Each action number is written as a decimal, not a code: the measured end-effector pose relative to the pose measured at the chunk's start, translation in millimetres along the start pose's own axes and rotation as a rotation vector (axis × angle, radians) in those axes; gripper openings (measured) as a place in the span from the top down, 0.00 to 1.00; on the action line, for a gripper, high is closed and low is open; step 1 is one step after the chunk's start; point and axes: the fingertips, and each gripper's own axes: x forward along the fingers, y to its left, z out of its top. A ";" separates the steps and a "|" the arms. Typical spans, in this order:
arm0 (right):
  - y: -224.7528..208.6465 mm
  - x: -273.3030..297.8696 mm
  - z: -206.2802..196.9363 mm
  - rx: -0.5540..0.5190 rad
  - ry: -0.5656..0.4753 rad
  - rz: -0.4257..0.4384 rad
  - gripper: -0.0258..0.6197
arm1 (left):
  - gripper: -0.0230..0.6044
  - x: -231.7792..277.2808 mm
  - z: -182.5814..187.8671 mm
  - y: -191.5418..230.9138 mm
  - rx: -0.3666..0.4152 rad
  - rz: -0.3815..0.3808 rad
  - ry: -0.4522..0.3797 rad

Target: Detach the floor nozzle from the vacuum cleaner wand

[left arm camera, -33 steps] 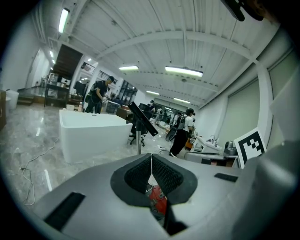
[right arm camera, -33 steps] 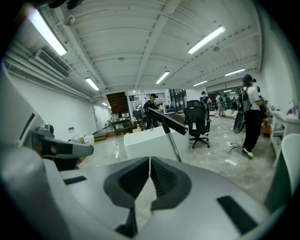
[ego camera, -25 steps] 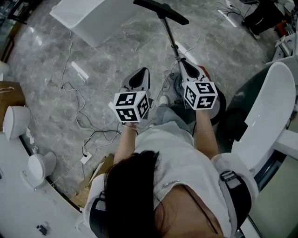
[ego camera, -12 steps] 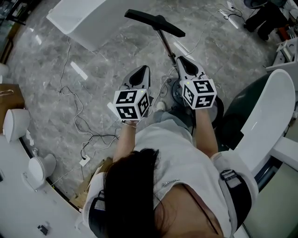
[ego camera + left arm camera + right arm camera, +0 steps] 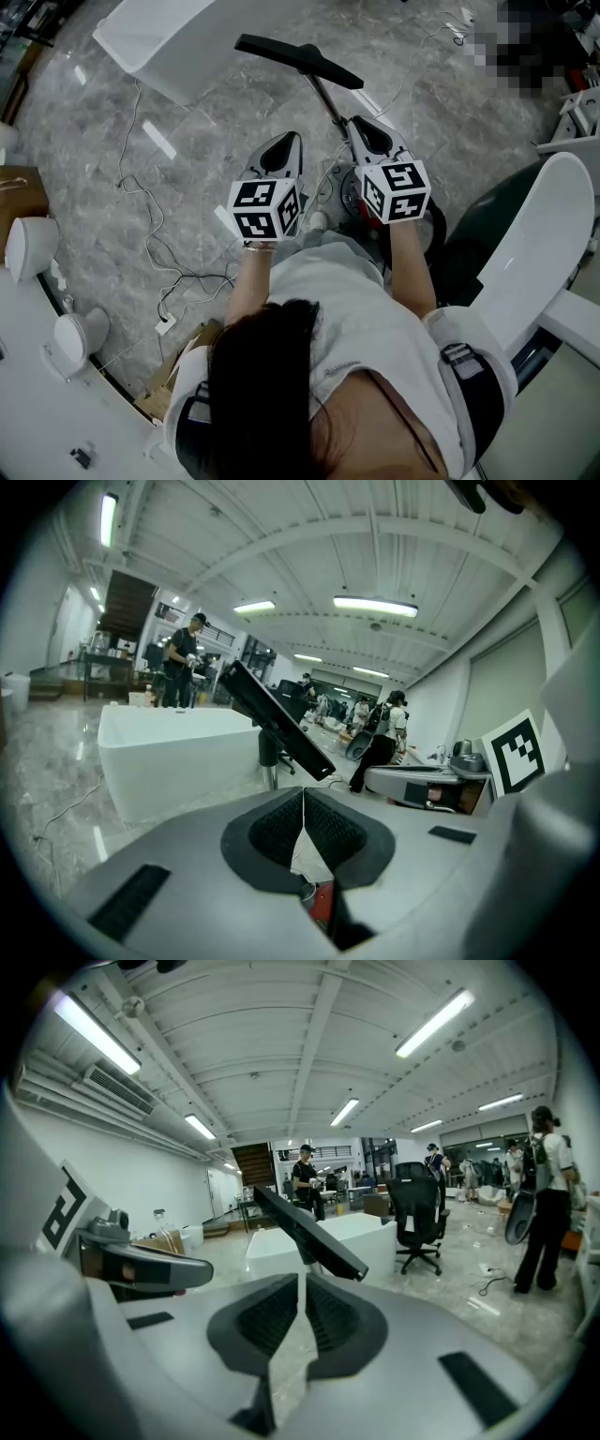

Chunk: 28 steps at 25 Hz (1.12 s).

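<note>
The floor nozzle (image 5: pixel 300 59) (image 5: pixel 279 726) (image 5: pixel 309 1230), a long black bar, is sitting on the grey marble floor (image 5: pixel 84 169) towards its far side, just beside the near corner of a white tub (image 5: pixel 159 33) (image 5: pixel 178 757). It is joining the vacuum cleaner wand (image 5: pixel 328 101), which is running from the middle of the bar back towards the person. The wand's near end is passing out of sight beneath the right claw (image 5: pixel 364 127). In both gripper views the bar is showing as a slanted plank ahead of the jaws.

The right claw (image 5: pixel 302 1302) is hovering just beside the wand with its ribbed pads pressing together and nothing between them. The left claw (image 5: pixel 286 142) (image 5: pixel 303 803) is hovering a little to the wand's other side, apart from it. Its jaws are likewise meeting along one thin seam, gripping nothing. Between the two marker cubes, a red and dark part of the vacuum's body (image 5: pixel 349 204) is peeking out low down.

Thin cables (image 5: pixel 164 234) are trailing across the floor on the left claw's side. A cardboard box (image 5: pixel 21 192) is standing at the floor's left edge. A white curved shell (image 5: pixel 539 234) is rising at the right. A black office chair (image 5: pixel 417 1208) is standing beyond the tub in the right gripper view.
</note>
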 end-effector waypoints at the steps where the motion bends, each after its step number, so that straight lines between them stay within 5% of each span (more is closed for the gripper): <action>1: -1.7 1.1 0.6 -0.003 -0.001 0.001 0.94 | 0.96 2.8 0.3 -0.4 -0.004 0.001 0.001; 21: -1.0 5.3 12.8 -0.052 -0.001 0.009 0.93 | 0.96 17.4 6.7 -2.7 0.043 0.014 -0.006; 28: 2.3 9.8 19.6 -0.080 -0.005 0.015 0.82 | 0.96 24.5 10.0 5.2 0.039 0.006 -0.011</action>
